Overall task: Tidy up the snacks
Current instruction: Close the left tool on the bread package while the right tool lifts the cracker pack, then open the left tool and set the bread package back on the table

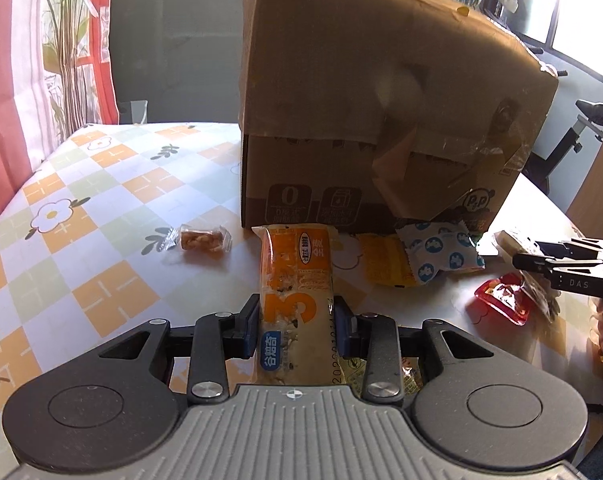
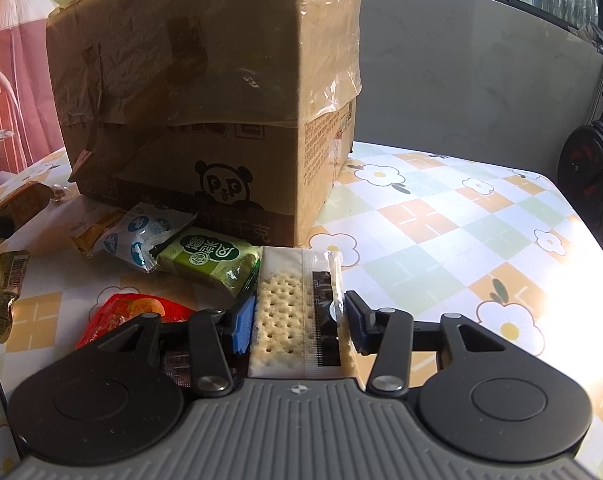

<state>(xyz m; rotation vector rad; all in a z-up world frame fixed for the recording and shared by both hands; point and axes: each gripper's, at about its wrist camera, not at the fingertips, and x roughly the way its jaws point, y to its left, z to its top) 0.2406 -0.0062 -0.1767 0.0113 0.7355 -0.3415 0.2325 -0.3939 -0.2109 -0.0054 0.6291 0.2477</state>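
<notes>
My left gripper (image 1: 297, 308) is shut on a long orange and white snack bar (image 1: 295, 264), which points away from me toward the cardboard box (image 1: 381, 100). In the right wrist view, my right gripper (image 2: 299, 308) is shut on a clear packet of crackers (image 2: 281, 300). That right gripper (image 1: 541, 260) also shows at the right edge of the left wrist view, holding its packet above the table. Loose snacks lie along the box's front: a yellow packet (image 1: 385, 264), a white and blue packet (image 1: 437, 252), a red packet (image 1: 501, 298) and a clear-wrapped nut candy (image 1: 203, 240).
The tall box (image 2: 205, 100) stands mid-table on a flowered check cloth (image 2: 441, 220). A green packet (image 2: 209, 258), a red packet (image 2: 137, 312), an olive packet (image 2: 3, 292) and a brown one (image 2: 21, 200) lie left of my right gripper. The table's edge runs at right.
</notes>
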